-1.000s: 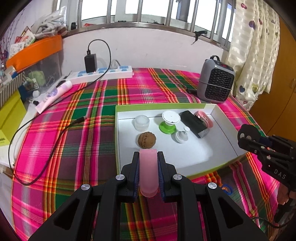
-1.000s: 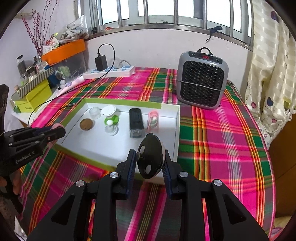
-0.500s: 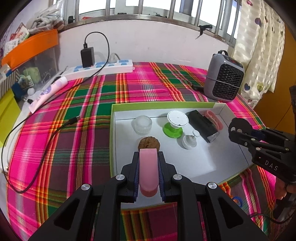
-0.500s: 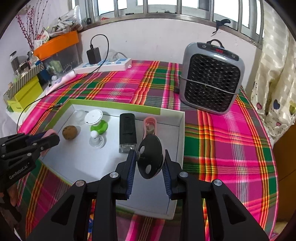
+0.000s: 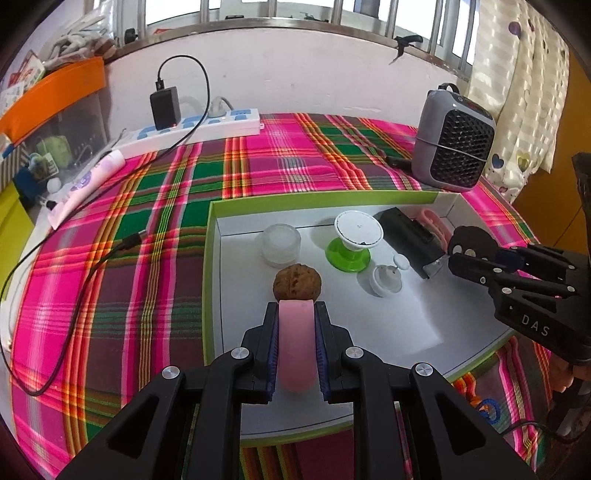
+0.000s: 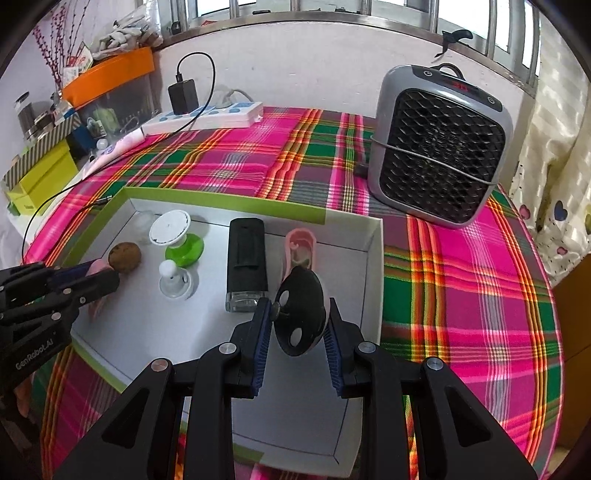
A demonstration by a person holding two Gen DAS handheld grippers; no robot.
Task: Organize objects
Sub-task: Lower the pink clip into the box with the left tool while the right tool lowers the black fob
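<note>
Your left gripper (image 5: 296,345) clamps a pink bar (image 5: 297,347), long axis pointing ahead at the walnut (image 5: 297,283); your right gripper (image 6: 297,326) grips a black oval piece (image 6: 300,312), both above the white tray (image 5: 388,332).

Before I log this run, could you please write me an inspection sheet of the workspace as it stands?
Surface: table under a plaid cloth.
Job's things: white tray holds a walnut, clear jar, green-based stand, small white knobbed piece, black box and pink case.
Clutter: grey fan heater, pink tube, storage boxes at the left edge.
Grippers: left gripper shut on a pink object; right gripper shut on a black-and-white object; both over the tray.
Cables: power strip with charger; black cable loops across the cloth.
Surroundings: barred window, curtain.
</note>
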